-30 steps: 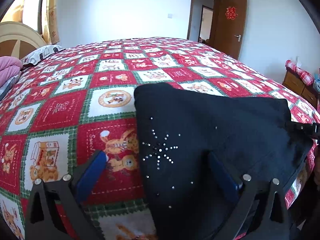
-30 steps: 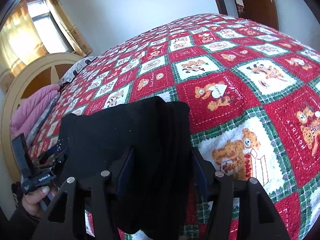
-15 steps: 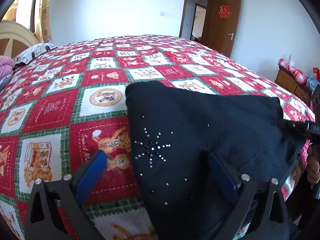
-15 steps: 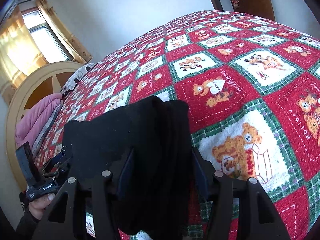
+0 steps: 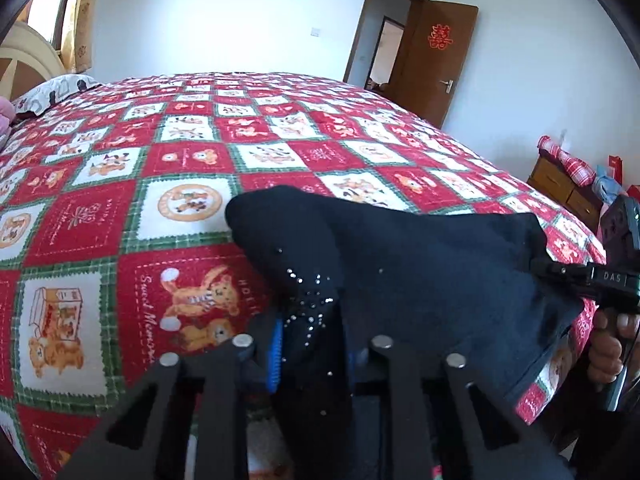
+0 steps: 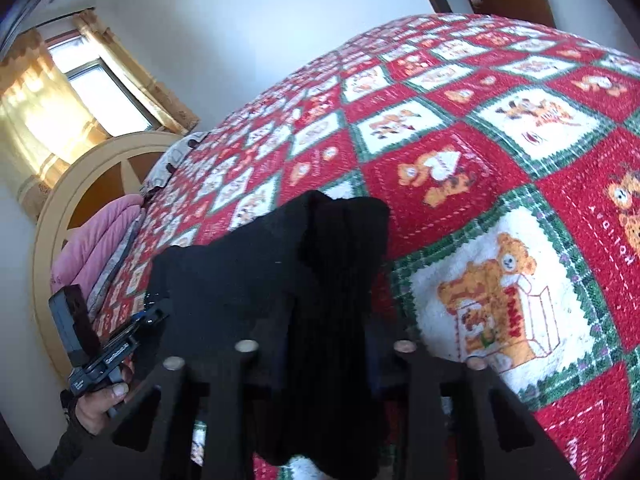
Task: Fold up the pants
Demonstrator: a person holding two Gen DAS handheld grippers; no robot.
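Observation:
The black pants (image 5: 420, 280), with a rhinestone star, lie near the front edge of the bed. They also show in the right wrist view (image 6: 260, 280). My left gripper (image 5: 312, 356) is shut on the near left corner of the pants, beside the rhinestones. My right gripper (image 6: 328, 344) is shut on a bunched fold at the right end of the pants. Each gripper also shows in the other's view: the right one (image 5: 560, 276) at the pants' far right edge, the left one (image 6: 148, 316) at their left edge.
A red, white and green bear-patterned quilt (image 5: 180, 168) covers the bed. A headboard (image 6: 72, 184), a pillow (image 5: 52, 88) and pink bedding (image 6: 96, 244) are on the left. An open brown door (image 5: 432, 64) and a wooden dresser (image 5: 568, 188) stand on the right.
Both grippers have closed from open onto the pants. The fabric at each end is now bunched and lifted slightly off the quilt.

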